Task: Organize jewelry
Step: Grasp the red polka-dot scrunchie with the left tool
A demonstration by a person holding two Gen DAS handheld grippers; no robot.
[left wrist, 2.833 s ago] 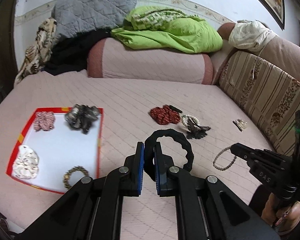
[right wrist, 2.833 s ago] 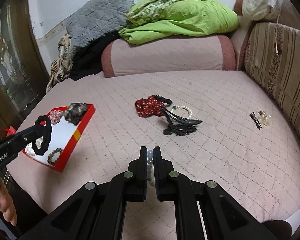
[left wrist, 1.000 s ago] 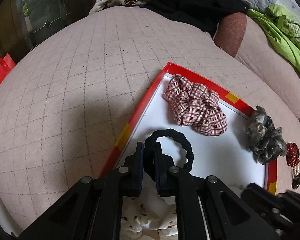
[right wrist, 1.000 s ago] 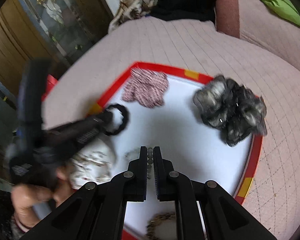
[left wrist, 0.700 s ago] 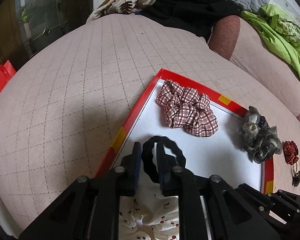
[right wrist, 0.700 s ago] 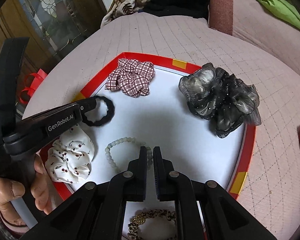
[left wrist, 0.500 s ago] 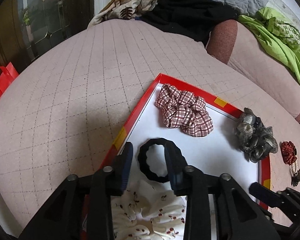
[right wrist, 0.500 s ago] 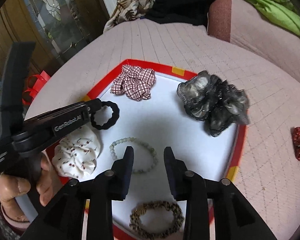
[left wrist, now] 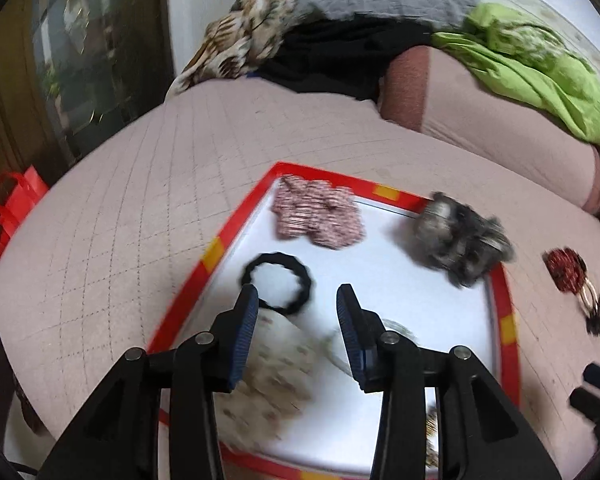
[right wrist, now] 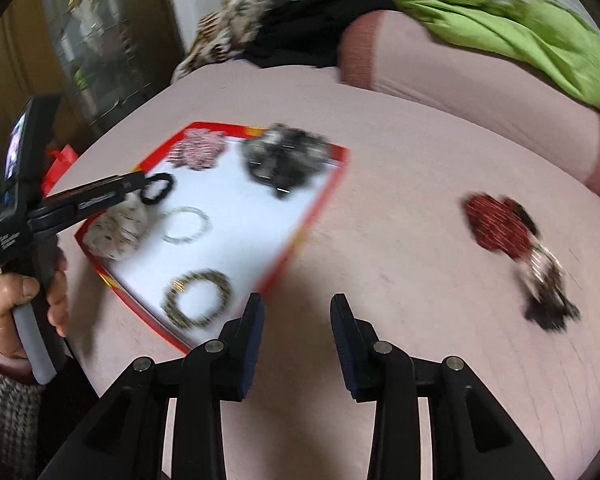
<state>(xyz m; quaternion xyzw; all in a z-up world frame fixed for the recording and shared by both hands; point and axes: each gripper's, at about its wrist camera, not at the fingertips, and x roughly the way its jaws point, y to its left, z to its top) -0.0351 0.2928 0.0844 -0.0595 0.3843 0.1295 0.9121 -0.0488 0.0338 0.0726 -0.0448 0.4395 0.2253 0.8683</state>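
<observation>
Left wrist view: the left gripper (left wrist: 296,300) hangs over the red-rimmed tray (left wrist: 236,222) with its jaws released after just opening, nothing between the pads. The black hair tie (left wrist: 278,282) lies on the tray's white floor just past the left finger, at about 11 o'clock from the tips. Below it a white patterned scrunchie (left wrist: 268,368) sits under the fingers. Farther out, at 12 o'clock, lies the plaid scrunchie (left wrist: 318,218), and at 2 o'clock the grey scrunchie (left wrist: 460,242) at the tray's far right corner. Off the tray, at 3 o'clock, a red hair accessory (left wrist: 566,270) rests on the pink quilted cover (left wrist: 140,208).

In the right wrist view, the right gripper (right wrist: 298,308) has also just opened and stands empty over the bare cover, beside the tray's near corner. At 10 o'clock lie a leopard-print bracelet (right wrist: 198,298) and, beyond it, a pale bead bracelet (right wrist: 186,224), both in the tray. A hand (right wrist: 24,300) at 9 o'clock grips the other tool's handle.
</observation>
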